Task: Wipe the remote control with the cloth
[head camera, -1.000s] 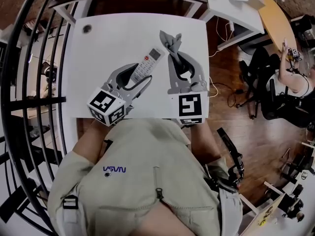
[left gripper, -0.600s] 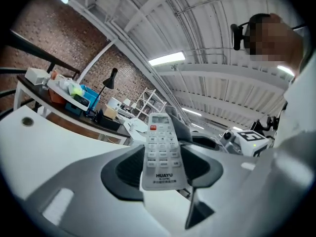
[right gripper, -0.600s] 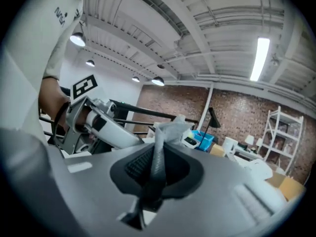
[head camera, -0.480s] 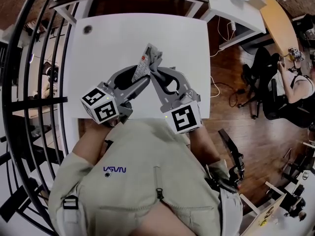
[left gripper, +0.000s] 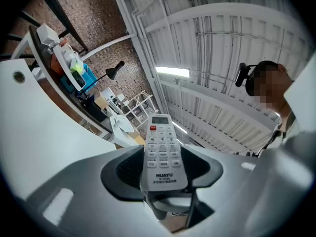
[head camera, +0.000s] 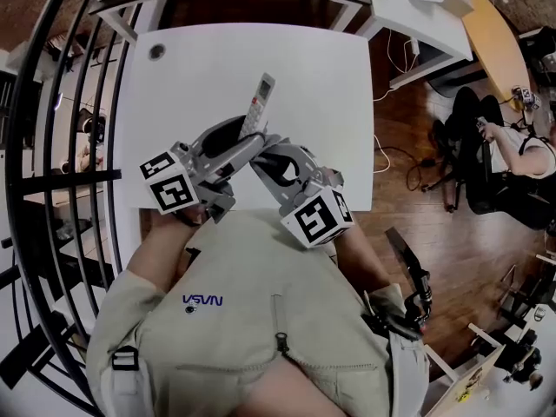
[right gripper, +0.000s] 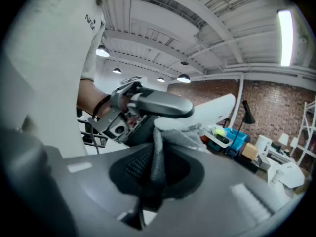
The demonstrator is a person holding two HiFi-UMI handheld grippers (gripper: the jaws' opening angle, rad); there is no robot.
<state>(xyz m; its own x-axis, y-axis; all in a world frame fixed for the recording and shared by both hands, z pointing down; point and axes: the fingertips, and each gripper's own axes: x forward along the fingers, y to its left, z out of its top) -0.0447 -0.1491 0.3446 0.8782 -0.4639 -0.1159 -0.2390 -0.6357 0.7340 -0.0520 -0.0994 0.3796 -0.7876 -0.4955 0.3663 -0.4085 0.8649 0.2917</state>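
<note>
A white remote control (head camera: 258, 104) (left gripper: 160, 151) sticks up and away from my left gripper (head camera: 246, 139) (left gripper: 160, 166), which is shut on its lower end above the white table (head camera: 174, 94). Its button face shows in the left gripper view. My right gripper (head camera: 260, 155) (right gripper: 157, 168) is shut on a grey cloth (right gripper: 157, 154), pinched as a fold between the pads. The gripper points up-left at the remote's lower part. In the right gripper view the bunched cloth lies against the underside of the remote (right gripper: 217, 107), just below the left gripper's jaw. The cloth is barely visible in the head view.
A black railing (head camera: 52, 146) runs along the table's left side. A round grommet hole (head camera: 156, 52) sits in the table's far left corner. More desks (head camera: 408, 7) stand behind, and a person sits on a chair (head camera: 512, 146) over the wooden floor at right.
My right gripper has swung left and down with the cloth, up against the remote. My left gripper has rolled and lifted a little, so the remote points more straight away.
</note>
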